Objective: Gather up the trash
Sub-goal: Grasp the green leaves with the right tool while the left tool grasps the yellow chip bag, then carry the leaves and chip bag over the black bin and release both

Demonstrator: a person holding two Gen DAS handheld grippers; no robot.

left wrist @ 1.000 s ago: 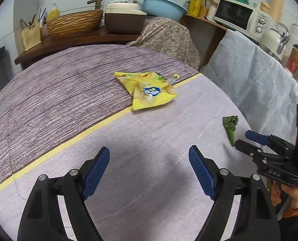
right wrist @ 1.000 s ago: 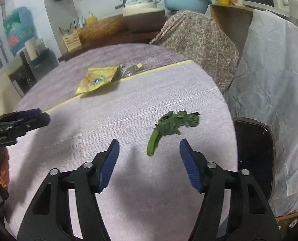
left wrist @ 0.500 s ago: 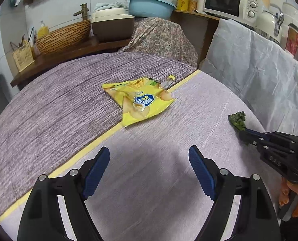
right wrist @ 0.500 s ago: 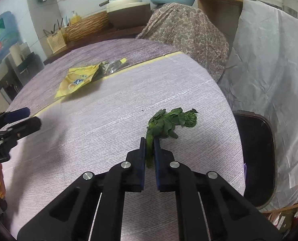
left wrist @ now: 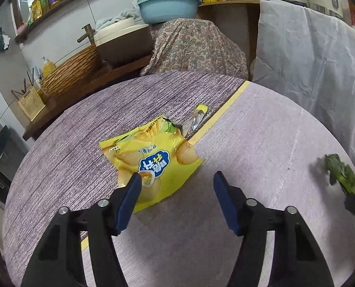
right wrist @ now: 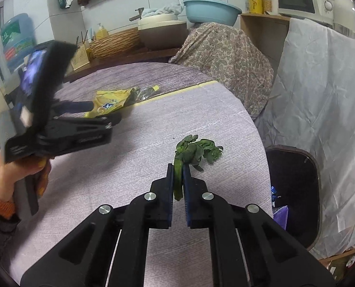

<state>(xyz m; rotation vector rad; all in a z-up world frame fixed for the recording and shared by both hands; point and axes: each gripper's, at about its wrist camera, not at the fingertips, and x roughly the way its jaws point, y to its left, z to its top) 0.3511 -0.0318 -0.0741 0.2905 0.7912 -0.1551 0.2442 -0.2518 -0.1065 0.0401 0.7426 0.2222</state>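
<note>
While half a second ago our right gripper [right wrist: 178, 179] had just pinched the stem of the green vegetable scrap [right wrist: 194, 151] flat on the table [right wrist: 134, 157], we now hold that stem clamped between its blue pads, with the leafy end drooping just above the cloth near the table's right edge, beside the dark bin [right wrist: 293, 191]. Our left gripper [left wrist: 176, 189] has moved forward: a second ago the yellow snack bag [left wrist: 151, 160] lay well ahead of it, and now its spread-apart fingers straddle the bag's near corner, the left pad over the wrapper. The bag lies across the yellow stripe of the cloth, its torn-off strip [left wrist: 196, 118] just beyond. We see blue lettering on the bag's logo but cannot read it.
</note>
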